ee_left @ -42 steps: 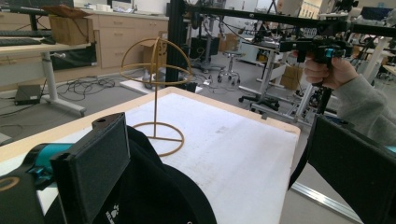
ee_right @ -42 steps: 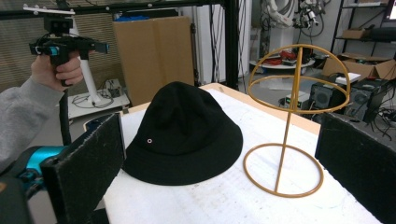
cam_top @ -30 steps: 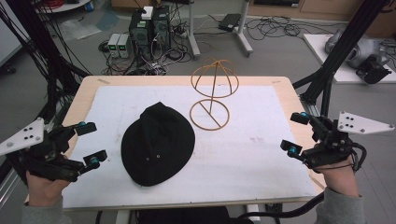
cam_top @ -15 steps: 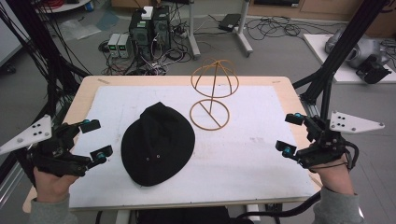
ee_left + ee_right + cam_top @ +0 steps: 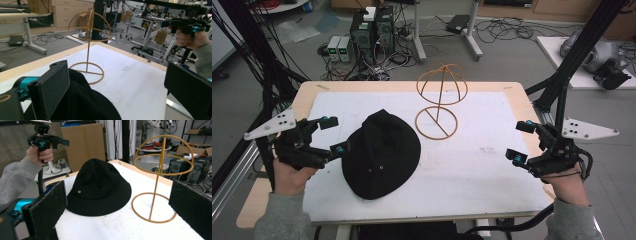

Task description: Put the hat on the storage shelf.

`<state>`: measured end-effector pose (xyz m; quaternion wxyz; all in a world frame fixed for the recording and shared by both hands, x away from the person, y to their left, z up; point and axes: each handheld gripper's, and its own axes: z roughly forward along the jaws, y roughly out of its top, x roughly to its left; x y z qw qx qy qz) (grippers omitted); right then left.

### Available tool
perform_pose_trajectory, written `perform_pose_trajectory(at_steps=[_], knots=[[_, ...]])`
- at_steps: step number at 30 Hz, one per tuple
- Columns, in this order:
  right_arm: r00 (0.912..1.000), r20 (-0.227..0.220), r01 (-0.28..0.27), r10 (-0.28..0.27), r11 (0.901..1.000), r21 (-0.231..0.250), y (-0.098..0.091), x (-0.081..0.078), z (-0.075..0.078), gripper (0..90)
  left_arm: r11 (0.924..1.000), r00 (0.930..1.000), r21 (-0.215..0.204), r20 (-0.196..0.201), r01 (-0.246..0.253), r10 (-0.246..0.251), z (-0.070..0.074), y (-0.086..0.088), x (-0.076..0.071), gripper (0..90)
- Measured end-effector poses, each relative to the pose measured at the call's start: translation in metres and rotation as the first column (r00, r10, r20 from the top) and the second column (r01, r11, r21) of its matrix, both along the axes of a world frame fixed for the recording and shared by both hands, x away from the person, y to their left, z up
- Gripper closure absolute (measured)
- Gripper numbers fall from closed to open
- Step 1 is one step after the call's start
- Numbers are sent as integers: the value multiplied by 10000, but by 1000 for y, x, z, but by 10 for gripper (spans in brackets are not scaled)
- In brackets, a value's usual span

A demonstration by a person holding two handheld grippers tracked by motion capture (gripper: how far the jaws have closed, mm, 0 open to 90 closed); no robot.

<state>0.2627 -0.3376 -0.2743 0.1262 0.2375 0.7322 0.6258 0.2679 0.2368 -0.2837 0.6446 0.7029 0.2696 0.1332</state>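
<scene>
— Looking down at the worktop (image 5: 512, 95), what lies on it?

— One black hat (image 5: 381, 154) rests flat on the white sheet (image 5: 492, 165), left of centre. Just beyond it, to its right, stands a gold wire hat stand (image 5: 438, 102), upright, with a ring base and a domed top. Hat and stand sit near each other but apart.

— Where are the claws?

— At the left edge, the left claw (image 5: 335, 135) is held by a hand (image 5: 289, 175), jaws spread wide and empty; its nearer tip is just beside the hat's brim. Well apart at the right edge, the right claw (image 5: 521, 142) is also spread open, holding nothing, above the sheet.
</scene>
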Motion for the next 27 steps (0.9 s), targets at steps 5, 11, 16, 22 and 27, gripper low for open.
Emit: perform_pose_trajectory(at_steps=[5, 11, 16, 22, 27], knots=[[10000, 31, -59, 59, 10000, -40, -1, -1, 0, 9, 9992, 10000, 394, -83, -45, 48, 6, -13, 17, 64], [9999, 67, -112, 113, 9999, -43, -1, -2, 1, 9, 9984, 9999, 568, -135, -80, 88, 14, -26, 38, 64], [9999, 70, -110, 110, 9999, -29, -2, -1, 0, 9, 9972, 9996, 742, -255, -126, 146, 22, -39, 57, 73], [9999, 83, -104, 104, 9999, -46, -4, -1, 1, 9, 9979, 9993, 651, -375, -71, 95, 22, -44, 71, 73], [9999, 140, -80, 80, 10000, 3, -7, -2, 2, 8, 9964, 9960, 842, -880, -75, 150, 9, -44, 82, 73]])
